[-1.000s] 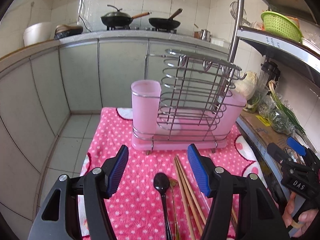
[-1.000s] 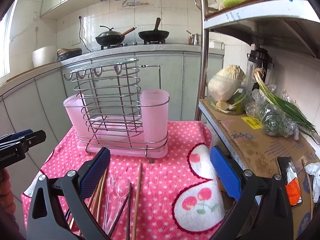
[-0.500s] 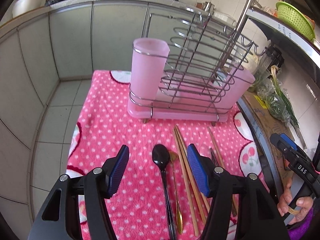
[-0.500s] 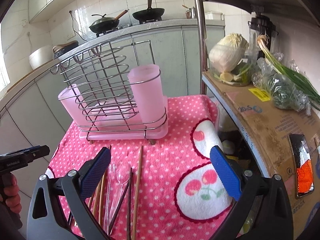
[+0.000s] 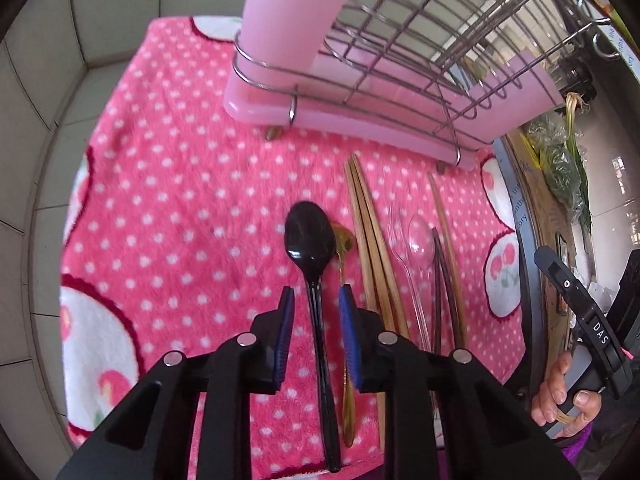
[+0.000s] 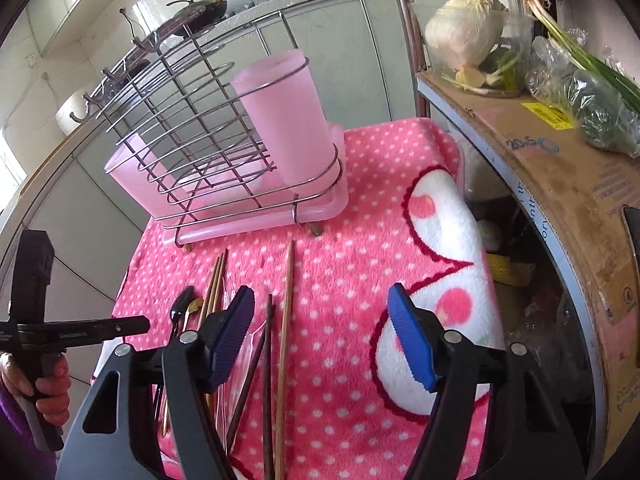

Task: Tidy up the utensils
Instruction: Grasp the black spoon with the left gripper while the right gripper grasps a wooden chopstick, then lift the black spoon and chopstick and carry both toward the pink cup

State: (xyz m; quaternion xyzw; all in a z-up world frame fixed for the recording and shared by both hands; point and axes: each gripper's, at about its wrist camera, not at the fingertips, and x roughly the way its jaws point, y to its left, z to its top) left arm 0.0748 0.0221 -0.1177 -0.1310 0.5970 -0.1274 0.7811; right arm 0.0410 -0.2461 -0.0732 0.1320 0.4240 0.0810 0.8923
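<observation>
A black spoon (image 5: 310,240) lies on the pink dotted cloth (image 5: 180,200). My left gripper (image 5: 316,300) is low over it, its blue pads on either side of the handle with small gaps, not clamped. A gold spoon (image 5: 346,380), wooden chopsticks (image 5: 370,232), clear plastic cutlery (image 5: 416,248) and dark chopsticks (image 5: 440,280) lie to its right. The wire rack with pink cups (image 5: 304,20) stands behind. My right gripper (image 6: 320,320) is open and empty above the chopsticks (image 6: 286,320), with the rack (image 6: 280,120) beyond it.
A shelf with a cardboard sheet (image 6: 560,168), cabbage (image 6: 464,32) and green onions (image 6: 580,60) runs along the right of the cloth. Kitchen cabinets (image 6: 340,40) and tiled floor (image 5: 56,120) lie behind and left.
My left gripper dropped down to the cloth and narrowed around the black spoon's handle. My right gripper tilted down and moved closer to the chopsticks, staying open.
</observation>
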